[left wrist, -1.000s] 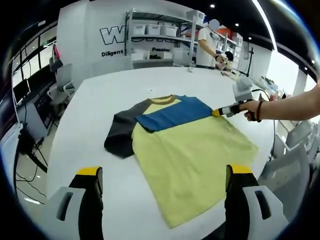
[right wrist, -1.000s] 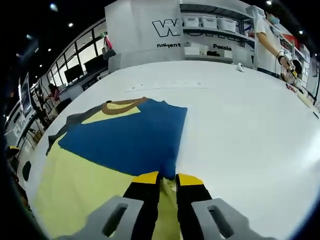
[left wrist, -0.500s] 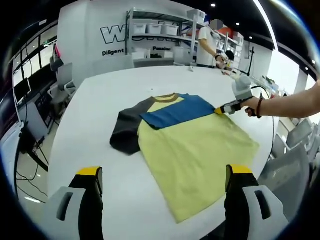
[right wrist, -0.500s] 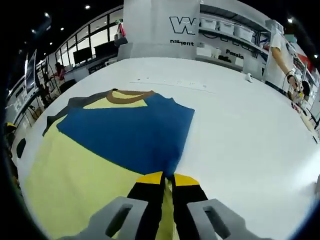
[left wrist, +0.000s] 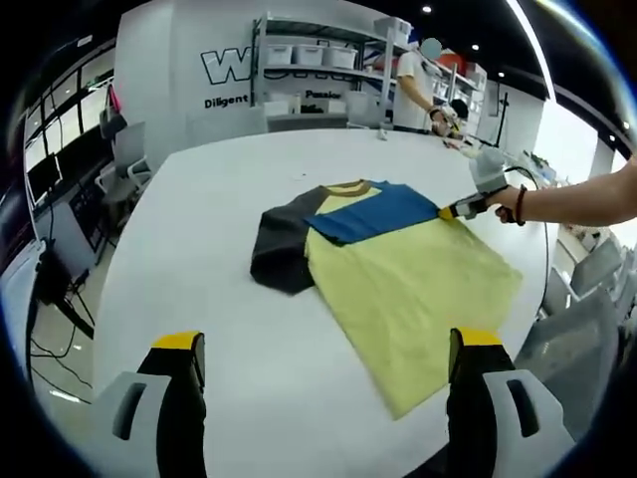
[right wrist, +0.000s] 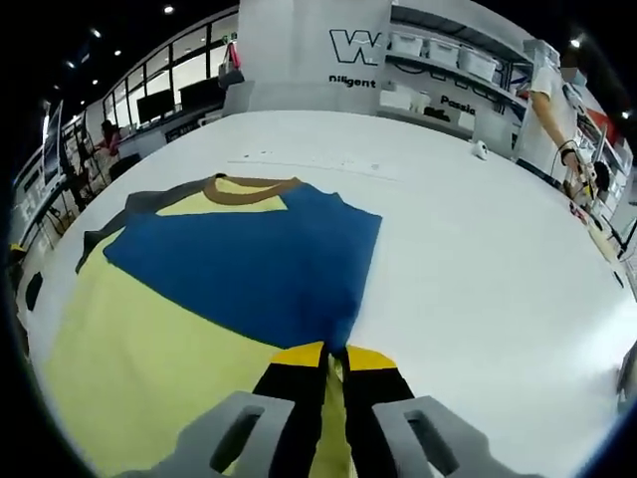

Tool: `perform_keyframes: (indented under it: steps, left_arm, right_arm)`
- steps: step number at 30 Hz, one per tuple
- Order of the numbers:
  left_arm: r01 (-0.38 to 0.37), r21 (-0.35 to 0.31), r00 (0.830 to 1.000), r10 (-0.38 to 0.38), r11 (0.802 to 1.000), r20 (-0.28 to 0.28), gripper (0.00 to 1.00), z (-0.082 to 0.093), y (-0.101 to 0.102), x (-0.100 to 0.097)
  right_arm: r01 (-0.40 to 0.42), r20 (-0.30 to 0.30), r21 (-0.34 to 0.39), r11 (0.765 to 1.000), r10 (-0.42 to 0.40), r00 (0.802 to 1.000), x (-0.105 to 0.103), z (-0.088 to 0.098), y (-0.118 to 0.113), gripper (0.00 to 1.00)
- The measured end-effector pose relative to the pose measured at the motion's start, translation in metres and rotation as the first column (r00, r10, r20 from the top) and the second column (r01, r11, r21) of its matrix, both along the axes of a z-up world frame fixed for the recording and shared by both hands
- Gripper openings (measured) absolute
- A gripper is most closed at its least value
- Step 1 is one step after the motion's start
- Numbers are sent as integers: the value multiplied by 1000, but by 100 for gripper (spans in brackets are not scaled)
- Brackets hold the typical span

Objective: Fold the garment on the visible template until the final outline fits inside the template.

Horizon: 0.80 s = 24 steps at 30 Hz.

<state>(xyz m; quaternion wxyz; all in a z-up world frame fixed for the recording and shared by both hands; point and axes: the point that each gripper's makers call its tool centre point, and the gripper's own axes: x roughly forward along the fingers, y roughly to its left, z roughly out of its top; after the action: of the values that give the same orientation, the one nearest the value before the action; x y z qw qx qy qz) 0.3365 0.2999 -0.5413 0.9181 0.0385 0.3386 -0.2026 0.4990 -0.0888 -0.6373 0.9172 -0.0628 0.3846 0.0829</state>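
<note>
Shelving (left wrist: 318, 60) with pale storage bins, contents too small to tell, stands at the upper centre of the left gripper view, a person (left wrist: 413, 90) beside it. Below, a white tabletop (left wrist: 199, 249) carries a yellow garment (left wrist: 418, 289) with a dark sleeve and a blue sleeve folded across its chest, lying centre right. The left tongs (left wrist: 323, 363) hover spread wide at the bottom, holding nothing. In the right gripper view, the right tongs (right wrist: 324, 356) are pinched on the garment's edge, bottom centre. Office chairs (left wrist: 124, 164) stand at left.

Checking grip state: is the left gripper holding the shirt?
No. The left gripper is open above the table, apart from the shirt.
</note>
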Motion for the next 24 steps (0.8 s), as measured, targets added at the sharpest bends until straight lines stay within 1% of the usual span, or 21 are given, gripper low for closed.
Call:
perform_keyframes:
  steps: [3,6,10,11,12,13,14,16,17,18,19,21,23,24]
  left_arm:
    - [2,-2,1000,-2,1000,-2,99,0,-1,1]
    - [6,-4,1000,-6,1000,0,99,0,-4,3]
    - [11,-3,1000,-11,1000,1,99,0,-6,6]
    - [9,-3,1000,-9,1000,-1,99,-1,-6,7]
    - [7,-2,1000,-7,1000,0,99,-1,-6,7]
    - [3,-2,1000,-3,1000,2,99,-1,-5,8]
    - [-6,-5,1000,6,1000,7,98,-1,-4,10]
    - [-19,-13,1000,19,1000,8,97,-1,-2,14]
    - [-23,-17,1000,23,1000,10,96,-1,-1,16]
    - [-33,-18,999,33,999,13,97,-2,1,19]
    - [-45,-13,999,45,999,14,96,-4,4,23]
    - [-73,-10,997,73,997,6,94,-8,8,28]
    - [-96,-35,995,97,995,12,94,-10,8,37]
    - [-124,-48,992,125,991,16,94,-12,10,44]
  right_arm:
    - [12,-3,2,1000,-12,1000,1,0,-6,0]
    - [27,-6,19,999,-27,1000,2,0,-10,0]
    - [14,-7,33,999,-13,1000,1,0,-10,1]
    - [19,-5,45,999,-19,1000,1,1,-11,3]
    - [33,15,80,996,-34,999,3,5,-10,5]
    - [42,50,121,992,-48,998,7,11,-8,8]
    - [48,96,172,984,-65,993,12,21,-6,13]
    - [30,109,183,983,-51,993,12,28,-5,24]
    - [29,131,190,981,-55,990,13,35,-5,28]
    - [27,130,194,981,-53,990,12,36,-4,32]
    - [14,145,210,978,-45,988,13,41,-2,36]
    - [7,150,211,977,-40,988,10,45,1,43]
    - [-9,161,208,978,-25,987,7,47,5,51]
    - [-16,167,207,978,-20,986,6,48,7,53]
